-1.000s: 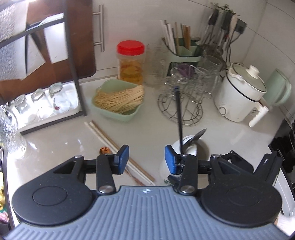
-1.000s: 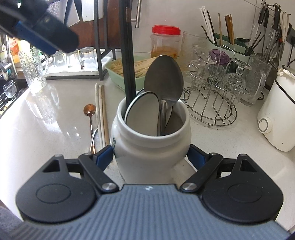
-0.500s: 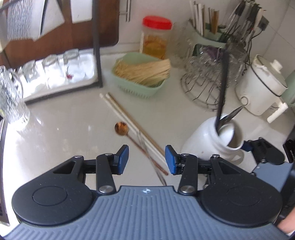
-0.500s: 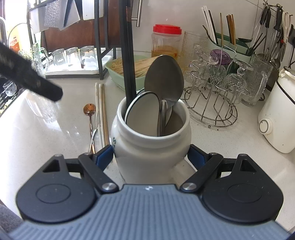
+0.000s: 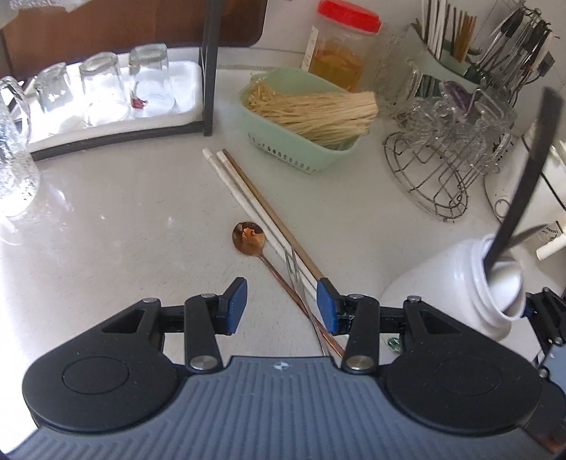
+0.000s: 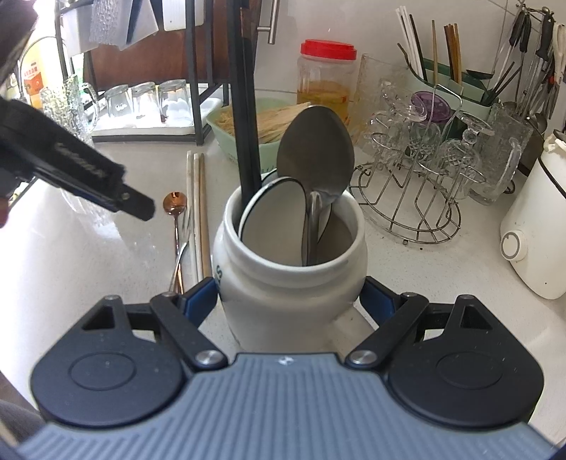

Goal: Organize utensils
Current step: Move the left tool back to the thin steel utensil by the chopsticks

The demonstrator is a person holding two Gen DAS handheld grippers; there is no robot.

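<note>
R gripper [image 6: 288, 300] clamps white ceramic jar [image 6: 290, 279] w/ spoons, steadying it. L gripper [image 5: 281, 304], half-open & empty, above copper-coloured teaspoon [image 5: 248, 237] on surface [image 5: 116, 226], probably next pickup.

- A pale, glossy stone counter [image 5: 106, 226] fills the foreground and reflects bright daylight from the left.
- White tiled wall [image 6: 382, 24] runs behind the counter.
- A dark wooden cabinet door [image 6: 155, 56] with a metal bar handle [image 6: 271, 21] stands at the back.
- A black metal rack frame [image 5: 208, 67] rises from the counter.
</note>
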